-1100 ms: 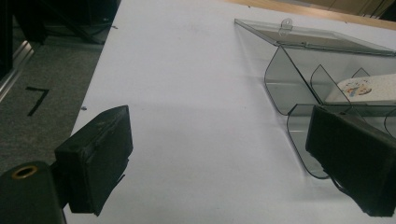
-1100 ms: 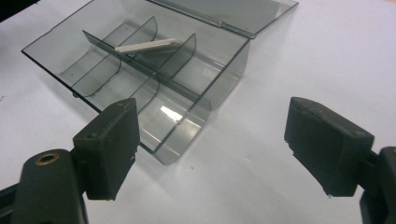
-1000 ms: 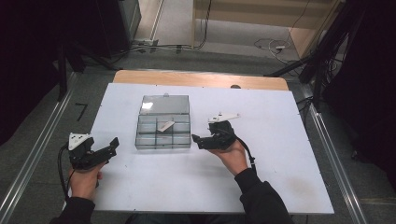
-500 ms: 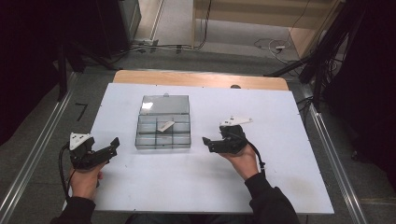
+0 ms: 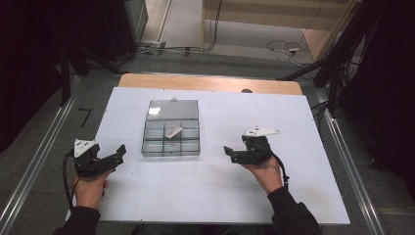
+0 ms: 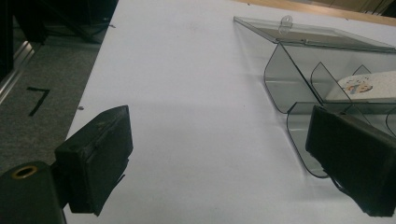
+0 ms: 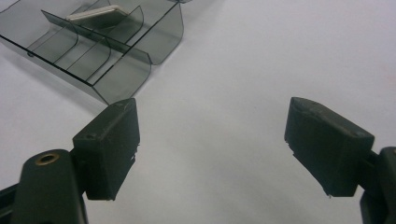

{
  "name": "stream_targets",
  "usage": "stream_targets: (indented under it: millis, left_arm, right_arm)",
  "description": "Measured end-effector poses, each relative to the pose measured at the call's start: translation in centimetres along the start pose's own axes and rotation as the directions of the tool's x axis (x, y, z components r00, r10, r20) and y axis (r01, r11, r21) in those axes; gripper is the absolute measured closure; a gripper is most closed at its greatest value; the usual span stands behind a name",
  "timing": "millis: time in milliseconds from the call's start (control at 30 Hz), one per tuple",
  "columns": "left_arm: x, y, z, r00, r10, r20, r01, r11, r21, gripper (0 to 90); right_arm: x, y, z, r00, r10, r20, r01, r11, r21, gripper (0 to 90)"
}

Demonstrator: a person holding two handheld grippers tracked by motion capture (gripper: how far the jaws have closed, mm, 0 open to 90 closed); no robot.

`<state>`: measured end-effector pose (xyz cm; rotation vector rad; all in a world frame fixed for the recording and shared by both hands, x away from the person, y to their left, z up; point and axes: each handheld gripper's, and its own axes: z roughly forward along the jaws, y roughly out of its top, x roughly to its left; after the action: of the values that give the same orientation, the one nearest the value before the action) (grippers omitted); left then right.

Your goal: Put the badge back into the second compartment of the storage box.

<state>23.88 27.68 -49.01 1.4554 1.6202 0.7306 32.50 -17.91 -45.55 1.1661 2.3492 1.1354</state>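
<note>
A smoky clear compartment box [image 5: 171, 129] lies open on the white table, its lid [image 5: 173, 109] folded back on the far side. A small white flat piece [image 5: 172, 131] rests tilted in a middle compartment; the same piece [image 6: 364, 86] [image 7: 95, 13] appears in both gripper views. My left gripper [image 5: 116, 152] sits at the table's left front, open and empty, a short way left of the box [image 6: 299, 88]. My right gripper [image 5: 229, 152] is held to the right of the box [image 7: 93, 42], open with nothing between its jaws.
The white table top [image 5: 220, 191] has a wooden strip [image 5: 205, 82] along its far edge. Metal rails [image 5: 29, 171] run down both sides. Cables [image 5: 288, 49] lie on the floor beyond the table.
My right gripper has drawn back to the right, away from the box. The left gripper has stayed where it was.
</note>
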Motion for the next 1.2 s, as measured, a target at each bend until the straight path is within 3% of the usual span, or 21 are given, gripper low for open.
stream_targets:
  millis: [433,1200]
  left_arm:
    - [0.0,0.0,0.0,1.0,0.001,-0.002,-0.001,1.0,0.001,7.5]
    - [-0.2,0.0,0.1,1.0,0.008,-0.002,-0.008,1.0,0.004,7.5]
  right_arm:
    - [-1.2,-1.3,-0.7,0.9997,0.006,0.026,-0.006,1.0,0.006,16.5]
    - [-3.4,-3.6,-2.3,0.9961,0.056,0.068,-0.056,0.998,0.007,16.4]
